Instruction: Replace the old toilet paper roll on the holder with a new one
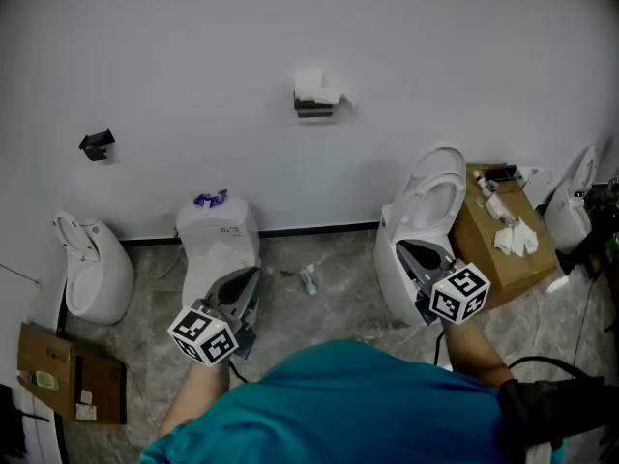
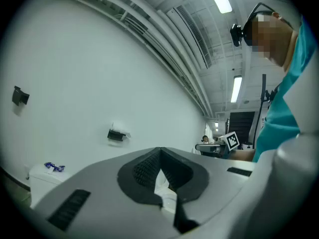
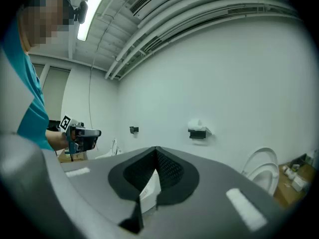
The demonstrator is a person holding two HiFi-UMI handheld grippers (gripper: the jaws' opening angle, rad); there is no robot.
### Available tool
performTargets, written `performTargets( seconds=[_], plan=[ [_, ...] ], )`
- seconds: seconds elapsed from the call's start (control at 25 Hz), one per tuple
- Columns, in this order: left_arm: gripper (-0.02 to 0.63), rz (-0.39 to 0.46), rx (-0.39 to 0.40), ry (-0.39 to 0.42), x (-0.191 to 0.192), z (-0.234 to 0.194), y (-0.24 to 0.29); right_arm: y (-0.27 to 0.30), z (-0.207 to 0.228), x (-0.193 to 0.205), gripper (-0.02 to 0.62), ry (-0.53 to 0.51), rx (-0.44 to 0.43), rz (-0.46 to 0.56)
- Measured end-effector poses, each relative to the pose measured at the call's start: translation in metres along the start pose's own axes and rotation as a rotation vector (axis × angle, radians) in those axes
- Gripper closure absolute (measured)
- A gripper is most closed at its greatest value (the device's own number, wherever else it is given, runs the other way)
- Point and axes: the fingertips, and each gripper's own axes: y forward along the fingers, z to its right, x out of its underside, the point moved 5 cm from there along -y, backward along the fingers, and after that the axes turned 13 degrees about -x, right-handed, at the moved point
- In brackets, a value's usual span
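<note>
**Hard to make out from above:** dark jaw tips of the left hand-held gripper (image 1: 253, 278) and the right hand-held gripper (image 1: 406, 249). In each gripper view, jaws closed tip to tip, nothing gripped, aimed at the wall.

**Task item:** toilet paper roll (image 1: 311, 83), small and distant, seated on a black holder (image 1: 314, 109) on the white wall. Ahead of and above both hand-held grippers, well apart from each, roughly midway between them. Amount of paper left unreadable. Nearly lost against the wall in the left gripper view.

**Cut off or blurred:**
- Forearms behind the marker cubes, cut off by the teal top (image 1: 338, 394) along the bottom of the head view.
- Small items on the cardboard box (image 1: 484, 249), too blurred to name.
- Scrap (image 1: 308, 278) on the floor ahead, between the 2 hand-held grippers, unidentifiable.

**Surroundings:**
- Directly ahead of the left hand-held gripper, a white toilet (image 1: 218, 235) with a blue object (image 1: 209, 199) on its tank.
- Directly ahead of the right hand-held gripper, a second toilet (image 1: 430, 196) with lid raised, the cardboard box just beside it to the right.
- Left of the left hand-held gripper, a third white fixture (image 1: 97, 278).
- Far right, a fourth fixture (image 1: 571, 206), clipped by the frame edge.
- Above and left of the left hand-held gripper, a black bracket (image 1: 97, 145) on the wall.
- Left and behind, flat cardboard (image 1: 58, 365) on the floor.

**In the way:** the 2 toilets, standing between the hand-held grippers and the wall, below the holder.
</note>
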Motion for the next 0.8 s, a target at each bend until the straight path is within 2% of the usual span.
performTargets(
  seconds=[0.8],
  plan=[
    [0.597,-0.023,0.001,0.036,-0.003,0.0,0.023,0.0,0.021,0.001,0.592,0.041,0.001,0.031]
  ],
)
